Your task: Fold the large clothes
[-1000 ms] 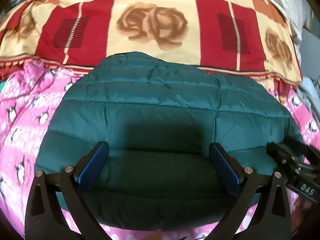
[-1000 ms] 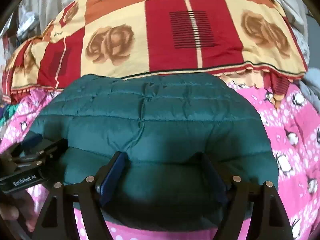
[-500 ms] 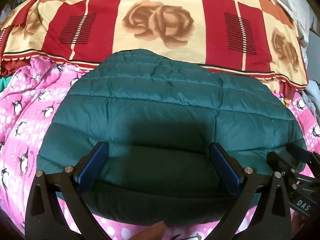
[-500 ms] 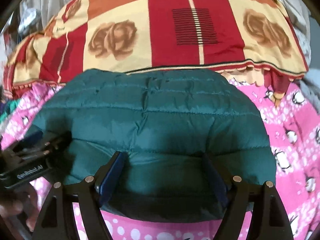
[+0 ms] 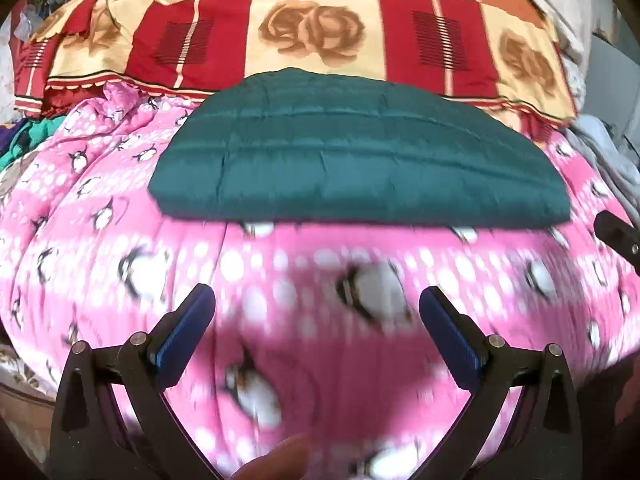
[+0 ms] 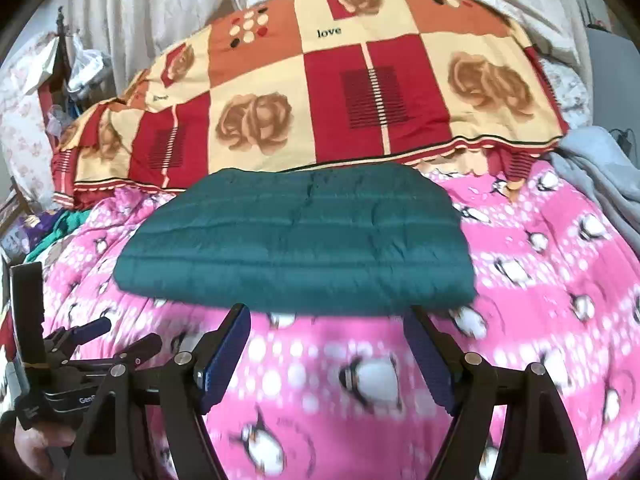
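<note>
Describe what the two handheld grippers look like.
Both are black, angular frames with silver pivot bolts. The left gripper and right gripper each carry two fingers with ribbed blue pads. The left one's body shows partial white lettering in the right wrist view.

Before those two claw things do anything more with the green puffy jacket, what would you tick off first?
1. Green quilted jacket lies folded flat on the pink penguin blanket: ok.
2. Left gripper open, nothing between its pads: ok.
3. Right gripper open and empty: ok.
4. Both grippers apart from the jacket: ok.
5. Jacket's far edge meets the rose-patterned quilt; overlap: cannot tell.
6. Fold edges even underneath: cannot tell.
</note>
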{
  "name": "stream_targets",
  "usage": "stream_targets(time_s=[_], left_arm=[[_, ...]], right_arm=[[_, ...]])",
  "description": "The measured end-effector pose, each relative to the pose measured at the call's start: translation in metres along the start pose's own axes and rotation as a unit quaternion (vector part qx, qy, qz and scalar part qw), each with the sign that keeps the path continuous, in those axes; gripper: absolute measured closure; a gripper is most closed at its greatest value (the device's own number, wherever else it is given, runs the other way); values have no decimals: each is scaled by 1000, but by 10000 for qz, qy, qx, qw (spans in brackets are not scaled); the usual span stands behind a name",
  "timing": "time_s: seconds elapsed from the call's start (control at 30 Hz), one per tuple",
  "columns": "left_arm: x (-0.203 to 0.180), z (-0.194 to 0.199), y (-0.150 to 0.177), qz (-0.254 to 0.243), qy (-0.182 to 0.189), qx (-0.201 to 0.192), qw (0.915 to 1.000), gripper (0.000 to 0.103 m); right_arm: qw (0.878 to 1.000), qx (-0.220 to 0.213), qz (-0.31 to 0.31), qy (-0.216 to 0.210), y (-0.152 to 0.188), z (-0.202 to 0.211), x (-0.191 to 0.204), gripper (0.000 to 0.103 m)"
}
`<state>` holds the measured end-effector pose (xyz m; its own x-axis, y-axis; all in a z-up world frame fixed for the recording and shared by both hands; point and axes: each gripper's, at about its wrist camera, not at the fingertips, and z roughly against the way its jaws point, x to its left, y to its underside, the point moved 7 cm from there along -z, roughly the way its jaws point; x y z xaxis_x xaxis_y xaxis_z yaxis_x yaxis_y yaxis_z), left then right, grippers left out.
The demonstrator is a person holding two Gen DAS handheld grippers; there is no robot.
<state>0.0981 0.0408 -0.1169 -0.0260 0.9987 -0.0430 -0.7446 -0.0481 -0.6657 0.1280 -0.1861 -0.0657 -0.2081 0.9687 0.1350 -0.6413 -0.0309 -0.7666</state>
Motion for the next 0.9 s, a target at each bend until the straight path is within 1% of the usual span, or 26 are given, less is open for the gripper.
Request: stream_targets(time_s=[0.07, 0.17, 0.3, 0.4, 0.5, 0.7, 0.9], left_arm=[[1, 14, 14, -99, -90, -70, 9999, 1], [5, 26, 32, -73, -116, -83, 9999, 1], [13, 37, 40, 103, -148, -172, 9997, 1], [17, 38, 43, 209, -117, -176, 9996, 1], [16, 38, 43, 211, -140, -196, 9995, 1], [14, 36, 44, 206, -71, -202, 9996, 1], [13, 34, 43, 230, -17, -218, 9995, 1]], right_arm=[[9999, -96, 21, 38, 13, 18, -1, 25], [9997, -244, -3, -21, 24, 38, -2, 25], [9989, -458, -78, 34, 36, 58, -6, 26], [9987, -478, -124, 108, 42, 62, -8, 25], [9984, -537, -93, 146, 44, 64, -7, 25], [9978, -557, 38, 353, 45, 58, -5, 26], [9976, -564, 91, 397, 45, 54, -2, 26]])
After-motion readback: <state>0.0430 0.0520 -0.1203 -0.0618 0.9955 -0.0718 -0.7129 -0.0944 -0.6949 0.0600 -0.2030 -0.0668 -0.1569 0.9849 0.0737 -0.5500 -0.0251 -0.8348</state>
